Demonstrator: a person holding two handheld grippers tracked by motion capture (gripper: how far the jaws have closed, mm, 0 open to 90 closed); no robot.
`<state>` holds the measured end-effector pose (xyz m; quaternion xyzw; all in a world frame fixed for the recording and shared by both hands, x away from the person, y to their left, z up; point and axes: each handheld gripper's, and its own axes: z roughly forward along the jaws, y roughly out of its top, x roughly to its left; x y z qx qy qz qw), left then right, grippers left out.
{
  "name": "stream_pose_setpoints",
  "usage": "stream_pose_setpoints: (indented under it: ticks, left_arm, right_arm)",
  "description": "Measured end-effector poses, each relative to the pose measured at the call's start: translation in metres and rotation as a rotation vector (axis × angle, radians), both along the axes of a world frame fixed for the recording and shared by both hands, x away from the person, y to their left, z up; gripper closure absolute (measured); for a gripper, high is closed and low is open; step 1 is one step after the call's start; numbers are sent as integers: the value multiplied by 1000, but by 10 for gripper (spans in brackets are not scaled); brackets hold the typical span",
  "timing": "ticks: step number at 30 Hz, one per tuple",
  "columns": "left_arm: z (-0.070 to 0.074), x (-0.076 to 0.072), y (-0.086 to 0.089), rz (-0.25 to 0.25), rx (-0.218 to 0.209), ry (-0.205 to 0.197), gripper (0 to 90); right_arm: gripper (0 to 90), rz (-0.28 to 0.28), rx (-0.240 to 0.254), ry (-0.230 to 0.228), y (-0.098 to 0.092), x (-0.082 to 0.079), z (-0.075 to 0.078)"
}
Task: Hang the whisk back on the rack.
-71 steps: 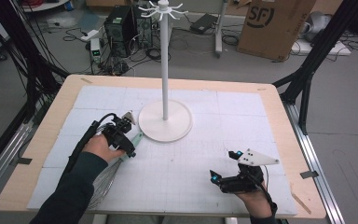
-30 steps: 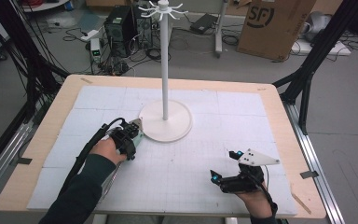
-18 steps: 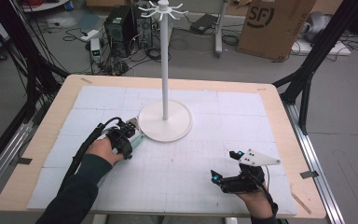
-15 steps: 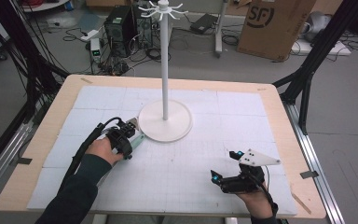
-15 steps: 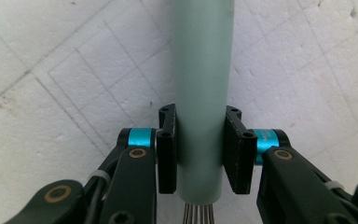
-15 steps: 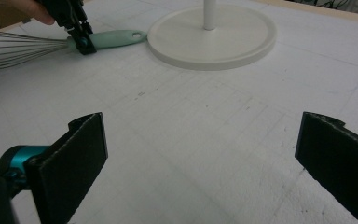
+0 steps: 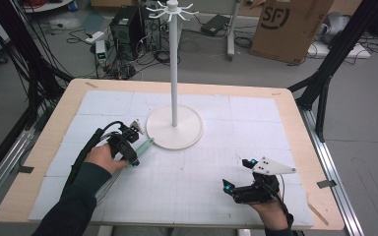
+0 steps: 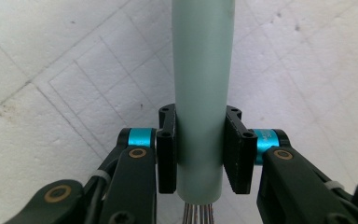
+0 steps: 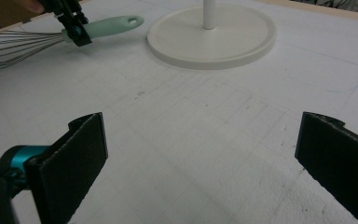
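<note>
Since a second back my left tool (image 7: pixel 137 147) has closed onto the whisk's (image 9: pixel 51 35) green handle, so I'd say it's gripped. It lies left-near of the stand base (image 7: pixel 174 128), handle tip toward the base, wires toward me. Right tool (image 7: pixel 236 178) is wide open, holding nothing.

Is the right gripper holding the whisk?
No, the right gripper has its jaws wide apart over bare table, while the left gripper clamps the whisk by its green handle.
</note>
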<state>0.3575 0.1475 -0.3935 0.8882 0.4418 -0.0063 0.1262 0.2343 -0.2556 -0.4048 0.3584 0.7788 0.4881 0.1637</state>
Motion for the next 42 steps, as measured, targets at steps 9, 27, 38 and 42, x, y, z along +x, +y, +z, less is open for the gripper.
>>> stream_pose_setpoints:
  ticks: [9,27,38,42]
  left_arm:
    - [17,-7,10,-36,-118,-13,697]
    - [44,-16,30,-78,-312,-149,697]
    - [53,-18,38,-50,-422,-266,697]
    - [57,-19,43,-49,-480,-299,697]
  right_arm:
    - [11,-2,2,0,-1,0,0]
    - [11,-6,4,1,-1,0,0]
    - [11,-13,9,-1,-3,-1,1]
    - [12,-13,8,-2,-3,-1,1]
